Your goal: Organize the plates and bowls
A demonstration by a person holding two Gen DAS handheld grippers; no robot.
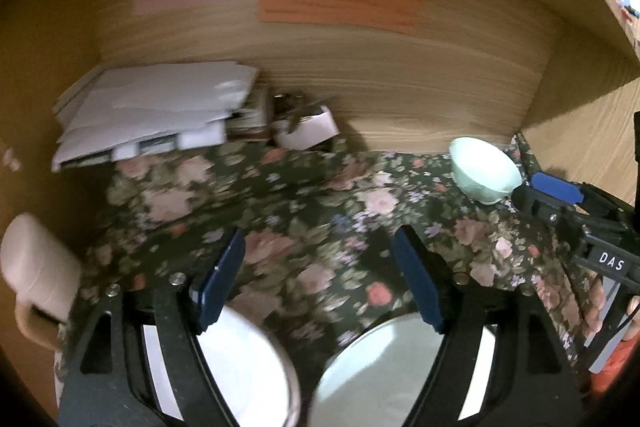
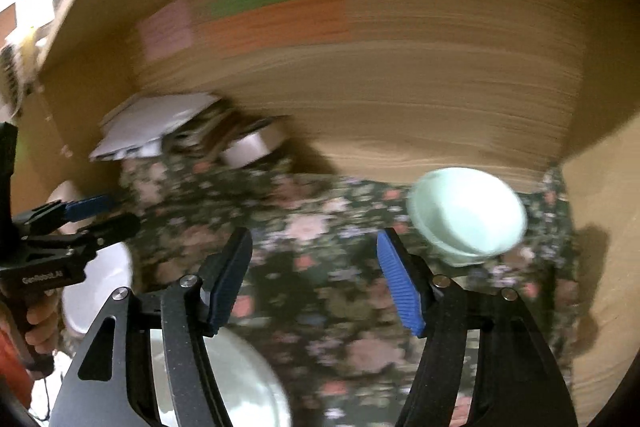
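Observation:
A pale green bowl (image 1: pixel 484 169) stands at the back right corner of the floral cloth (image 1: pixel 304 195); it also shows in the right wrist view (image 2: pixel 468 215). My left gripper (image 1: pixel 320 279) is open and empty above a white plate (image 1: pixel 248 367) and a pale green plate (image 1: pixel 380 375). My right gripper (image 2: pixel 316 275) is open and empty, just left of the bowl, with the pale green plate (image 2: pixel 244 383) under its left finger. The right gripper also shows at the right edge of the left wrist view (image 1: pixel 548 195), and the left gripper at the left edge of the right wrist view (image 2: pixel 104 215).
Wooden walls (image 1: pixel 360 87) enclose the cloth at the back and sides. A stack of white papers (image 1: pixel 152 111) and a small white box (image 1: pixel 308 131) lie at the back left. A cream mug (image 1: pixel 36 275) stands at the left edge.

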